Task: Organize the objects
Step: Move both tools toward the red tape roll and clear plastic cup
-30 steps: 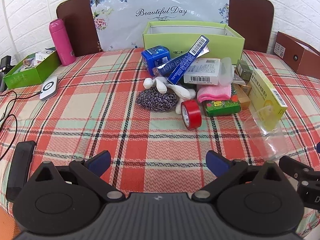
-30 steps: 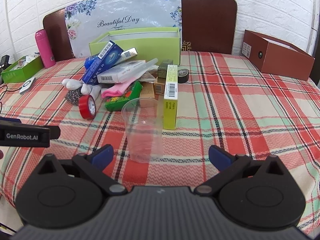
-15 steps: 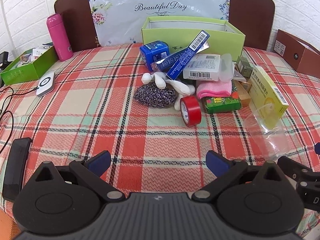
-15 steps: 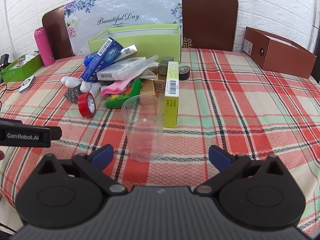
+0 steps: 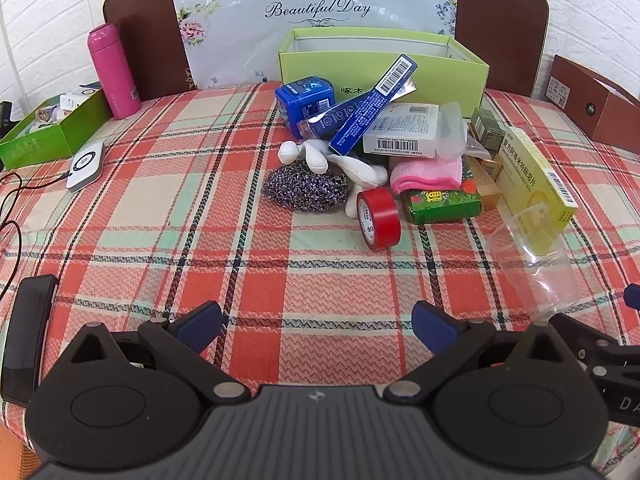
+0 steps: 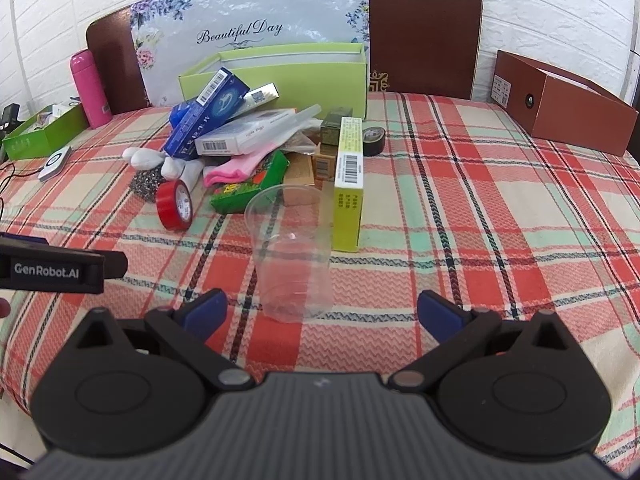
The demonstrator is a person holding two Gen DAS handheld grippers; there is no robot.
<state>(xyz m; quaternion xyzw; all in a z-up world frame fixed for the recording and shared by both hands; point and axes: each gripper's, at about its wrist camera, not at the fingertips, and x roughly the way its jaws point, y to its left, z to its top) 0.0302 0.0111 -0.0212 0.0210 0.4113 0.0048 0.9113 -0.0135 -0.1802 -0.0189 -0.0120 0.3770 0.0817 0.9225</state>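
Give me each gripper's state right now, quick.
Left gripper: open, holding nothing.
Right gripper: open, holding nothing; the clear plastic cup stands just ahead between its fingers, not gripped.

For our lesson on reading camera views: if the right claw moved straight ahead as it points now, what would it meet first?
Most likely the clear plastic cup, standing upright on the checked cloth just ahead of the open right claw, slightly left of centre. Depth is hard to judge; beyond it stands the yellow box.

Bare plaid tablecloth (image 5: 168,216) lay open left of the pile, while the clear plastic cup (image 6: 291,256) blocked the right gripper's (image 6: 322,314) path.
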